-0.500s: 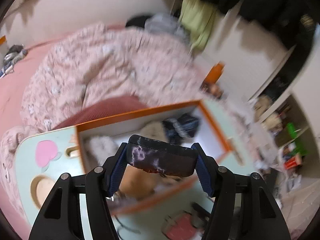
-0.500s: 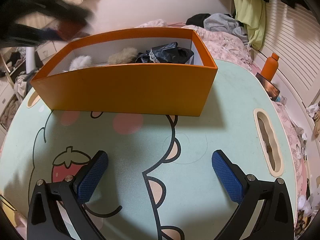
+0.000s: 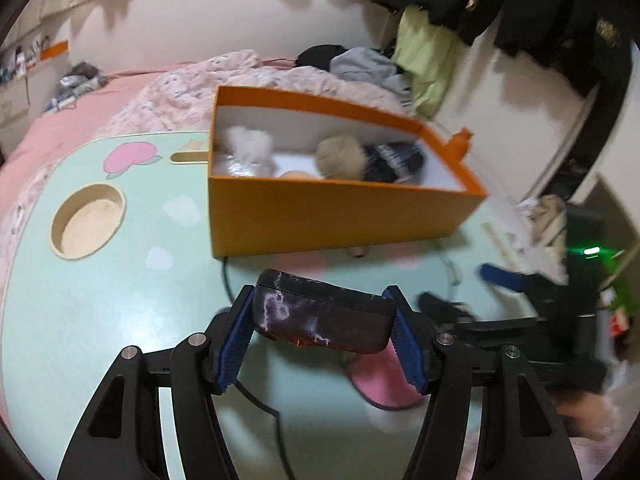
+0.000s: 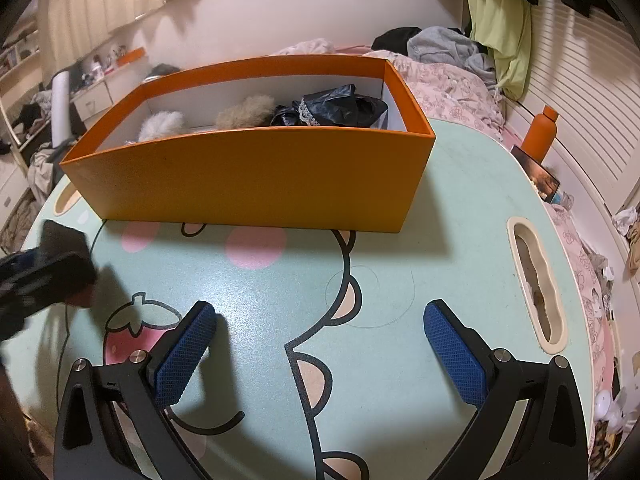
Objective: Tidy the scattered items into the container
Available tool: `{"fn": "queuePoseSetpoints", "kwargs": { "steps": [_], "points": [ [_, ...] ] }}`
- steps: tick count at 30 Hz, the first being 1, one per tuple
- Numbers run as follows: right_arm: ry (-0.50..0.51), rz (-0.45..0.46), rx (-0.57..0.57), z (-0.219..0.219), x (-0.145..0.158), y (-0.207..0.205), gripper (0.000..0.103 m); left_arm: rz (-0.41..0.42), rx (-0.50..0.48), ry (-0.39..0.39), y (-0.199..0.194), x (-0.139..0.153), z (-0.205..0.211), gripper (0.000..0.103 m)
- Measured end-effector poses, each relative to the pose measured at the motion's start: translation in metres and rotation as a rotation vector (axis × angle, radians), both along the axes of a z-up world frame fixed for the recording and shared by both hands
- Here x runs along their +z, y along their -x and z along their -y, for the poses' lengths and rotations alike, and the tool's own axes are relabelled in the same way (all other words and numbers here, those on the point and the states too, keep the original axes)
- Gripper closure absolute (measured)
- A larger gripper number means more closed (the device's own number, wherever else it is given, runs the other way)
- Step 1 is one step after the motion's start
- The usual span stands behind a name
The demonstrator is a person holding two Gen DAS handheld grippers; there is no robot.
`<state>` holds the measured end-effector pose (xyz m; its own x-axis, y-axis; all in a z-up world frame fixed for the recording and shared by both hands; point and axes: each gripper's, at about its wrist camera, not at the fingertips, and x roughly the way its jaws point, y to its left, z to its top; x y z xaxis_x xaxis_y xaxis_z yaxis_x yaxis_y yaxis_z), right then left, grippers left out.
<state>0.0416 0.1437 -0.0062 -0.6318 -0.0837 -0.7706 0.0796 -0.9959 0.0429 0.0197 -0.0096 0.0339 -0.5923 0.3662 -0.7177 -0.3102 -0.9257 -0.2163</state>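
Looking at the desk (image 4: 460,208) first: half a second ago we had the left gripper (image 3: 322,332) up over the box (image 3: 340,216), now it's dropped back in front of it. So the dark case (image 3: 324,322) pinched tight between its fingers isn't in yet. Fluffy bits and a dark bundle sit inside already. Right gripper (image 4: 320,344) hangs wide open, holding nothing.

Matt orange cardboard box (image 4: 256,176), white paper-like inside, on smooth printed bench (image 4: 460,216) w/ pale wood-look cutouts. Fluffy items (image 4: 244,111) & glossy black crinkled material (image 4: 340,108) in box. Hard dark case (image 3: 324,316), marbled finish. Tongs (image 4: 318,344): black plastic, blue knurled pads (image 4: 452,344), metal pins.
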Motion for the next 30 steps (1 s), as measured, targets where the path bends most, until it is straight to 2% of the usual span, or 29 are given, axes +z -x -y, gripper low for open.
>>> {"fn": "queuePoseSetpoints", "kwargs": {
  "steps": [3,5,8,11,14,18,21,22,23,25,28,30],
  "points": [
    [-0.001,0.0,0.0,0.001,-0.001,-0.001,0.0,-0.01,0.057,0.074,0.001,-0.012,-0.001,0.039],
    [-0.001,0.0,0.0,0.001,0.0,0.0,0.0,-0.033,0.058,0.049,-0.006,-0.015,0.002,0.036],
    [0.002,0.0,0.0,0.001,0.0,0.0,0.0,-0.057,0.069,0.031,-0.012,-0.016,0.01,0.023],
    [0.007,-0.003,0.001,0.001,0.0,0.0,0.0,-0.072,0.085,0.018,-0.014,-0.013,0.011,0.022],
    [0.071,-0.035,-0.003,-0.007,0.008,-0.006,0.0,-0.103,0.092,-0.012,-0.021,-0.012,0.015,0.022],
    [0.191,-0.148,0.014,-0.023,0.039,-0.022,0.0,-0.134,0.09,-0.038,-0.026,-0.012,0.016,0.022],
    [0.234,-0.226,0.148,-0.017,0.083,-0.012,0.008,-0.113,0.088,-0.03,-0.023,-0.015,0.013,0.022],
    [0.231,-0.232,0.175,-0.013,0.095,-0.001,0.017,-0.105,0.085,-0.029,-0.021,-0.016,0.012,0.022],
    [0.227,-0.231,0.199,-0.007,0.106,0.013,0.032,-0.102,0.081,-0.032,-0.021,-0.017,0.011,0.022],
    [0.208,-0.183,0.234,0.005,0.115,0.05,0.042,-0.106,0.081,-0.035,-0.023,-0.017,0.01,0.022],
    [0.208,-0.022,0.303,0.034,0.108,0.1,0.047,-0.112,0.087,-0.04,-0.024,-0.017,0.01,0.022],
    [0.207,0.044,0.337,0.053,0.098,0.125,0.05,-0.108,0.088,-0.042,-0.024,-0.018,0.011,0.022]
  ]
}}
